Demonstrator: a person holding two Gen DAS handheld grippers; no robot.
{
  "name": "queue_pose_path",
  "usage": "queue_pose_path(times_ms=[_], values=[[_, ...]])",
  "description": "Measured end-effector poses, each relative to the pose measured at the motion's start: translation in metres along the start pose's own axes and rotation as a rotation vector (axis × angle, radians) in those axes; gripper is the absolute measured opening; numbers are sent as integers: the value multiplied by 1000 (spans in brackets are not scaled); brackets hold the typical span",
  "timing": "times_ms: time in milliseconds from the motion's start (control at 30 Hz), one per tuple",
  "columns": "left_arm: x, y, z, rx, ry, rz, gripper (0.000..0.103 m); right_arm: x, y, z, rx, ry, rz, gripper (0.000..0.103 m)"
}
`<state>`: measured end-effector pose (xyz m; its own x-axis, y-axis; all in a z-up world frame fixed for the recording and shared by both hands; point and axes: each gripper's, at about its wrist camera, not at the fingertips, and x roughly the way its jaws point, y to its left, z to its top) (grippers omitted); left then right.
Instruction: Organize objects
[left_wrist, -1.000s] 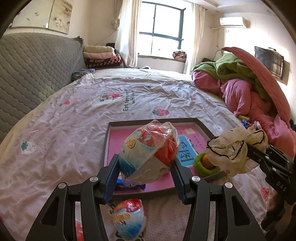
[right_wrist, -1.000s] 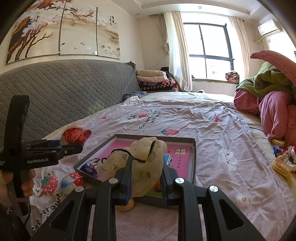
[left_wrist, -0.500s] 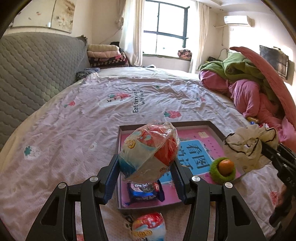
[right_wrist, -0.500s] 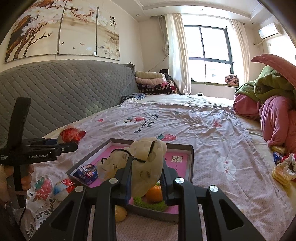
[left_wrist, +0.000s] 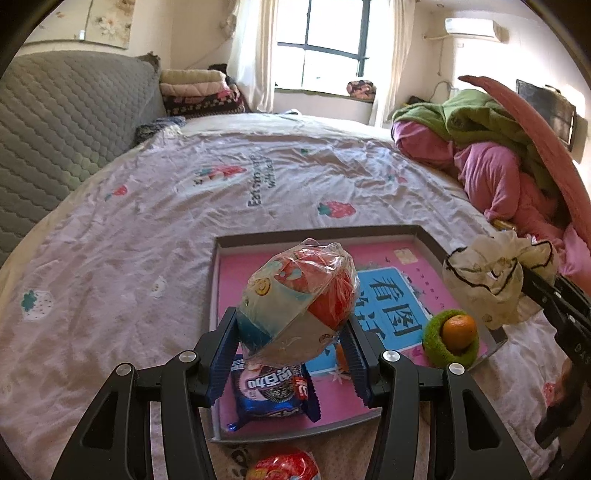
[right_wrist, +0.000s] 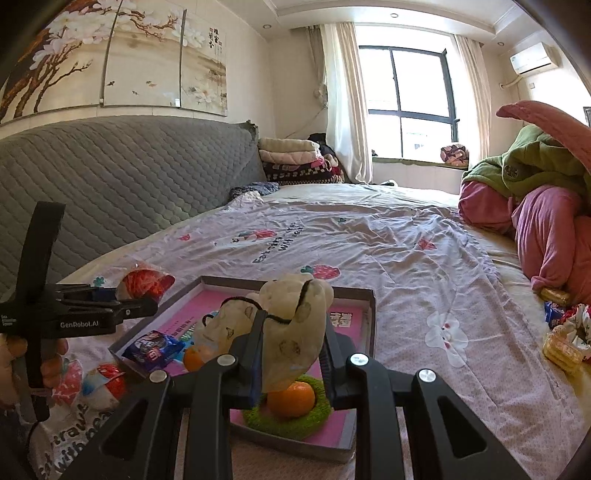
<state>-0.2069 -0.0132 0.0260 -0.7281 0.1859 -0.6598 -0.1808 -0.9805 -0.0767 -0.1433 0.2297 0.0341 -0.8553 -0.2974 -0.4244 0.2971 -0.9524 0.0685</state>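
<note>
Left gripper (left_wrist: 295, 350): clamped on a snack bag (left_wrist: 299, 310), which is gripped at its lower sides so that the puffed top stands clear of the jaws; it is carried above the near-left corner of the tray (left_wrist: 321, 234), presumably for setting down there.
Right gripper (right_wrist: 291, 354): closed on a cream fabric piece with black trim (right_wrist: 291, 325), pinched low, its loose upper part left to flop over the fingers; what the piece is cannot be told from these views.
Below the left jaws: a blue biscuit packet (left_wrist: 271, 391) is laid flat inside the tray, just under the held bag.
Below the right jaws: an orange (right_wrist: 291, 398) is seated in a green ring (right_wrist: 288, 417), which keeps it from rolling on the tray floor.
Short of the tray: a second red-and-white snack bag (left_wrist: 284, 465) is left on the bedsheet (left_wrist: 129, 240), not yet gathered.
Beyond the tray: only printed sheet is seen ahead of both tools.
Far right: pink and green bedding (left_wrist: 491, 155) is heaped, well apart from the work.
</note>
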Motion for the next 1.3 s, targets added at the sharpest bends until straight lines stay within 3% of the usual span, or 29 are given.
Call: queue_pose_path(times_ms=[333, 633, 933, 1300], values=[[20, -17, -7, 31, 50, -17, 55, 21, -2, -5, 3, 48, -1, 26], [36, -27, -15, 68, 101, -2, 55, 39, 22, -15, -94, 95, -25, 27], [38, -31, -17, 103, 91, -1, 55, 47, 40, -26, -155, 131, -19, 27], [37, -40, -22, 108, 111, -51, 55, 49, 54, -32, -222, 155, -31, 27]])
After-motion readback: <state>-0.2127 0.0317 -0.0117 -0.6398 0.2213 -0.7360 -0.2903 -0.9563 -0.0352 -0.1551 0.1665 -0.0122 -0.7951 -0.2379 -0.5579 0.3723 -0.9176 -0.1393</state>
